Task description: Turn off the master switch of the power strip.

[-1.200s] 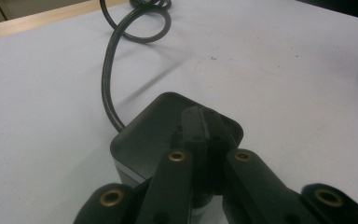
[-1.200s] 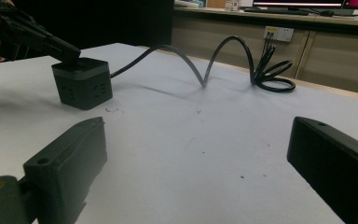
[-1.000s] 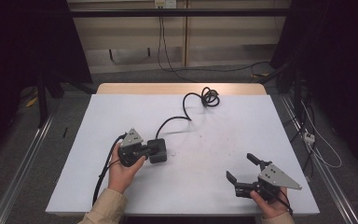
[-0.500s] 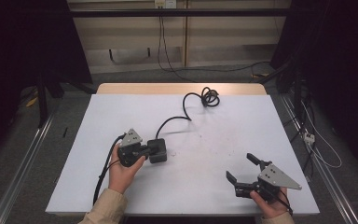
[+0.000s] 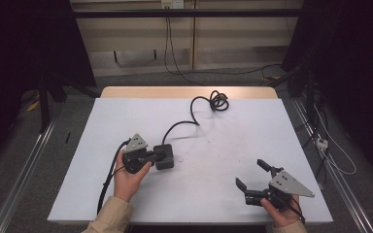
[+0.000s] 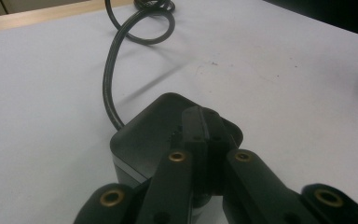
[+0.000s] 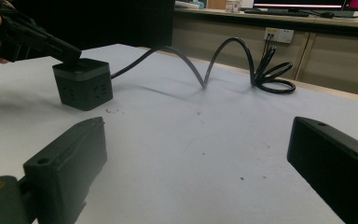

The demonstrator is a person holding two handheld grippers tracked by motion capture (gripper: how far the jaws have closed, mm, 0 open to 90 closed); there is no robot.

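We see a white table (image 5: 213,194) from above, with a person's two hands coming in from the near edge, each holding a black two-jaw gripper. The left gripper (image 5: 151,156) rests its tips on top of a black cube-shaped power socket (image 5: 164,156), which sits left of the table's middle. In the left gripper view the two jaws lie pressed together, narrow, with their tips flat on the cube's top face (image 6: 163,126); they look to be pressing down on it rather than pinching it, perhaps to hold it steady or push a button, though we cannot tell which.

A thick black cable (image 5: 184,124) leaves the cube's far side, arches up off the table and ends in a loose coil (image 5: 217,101) near the far edge.

The right gripper (image 5: 253,177) hovers well apart from the cube, near the right front corner, jaws spread wide and empty; we judge that it waits in reserve.

The right gripper view shows socket holes on the cube's side (image 7: 83,88). The jaws hide what lies beneath their tips on the cube, the plug end is lost inside the coil, and the cube's near side is covered by the left gripper in the high view
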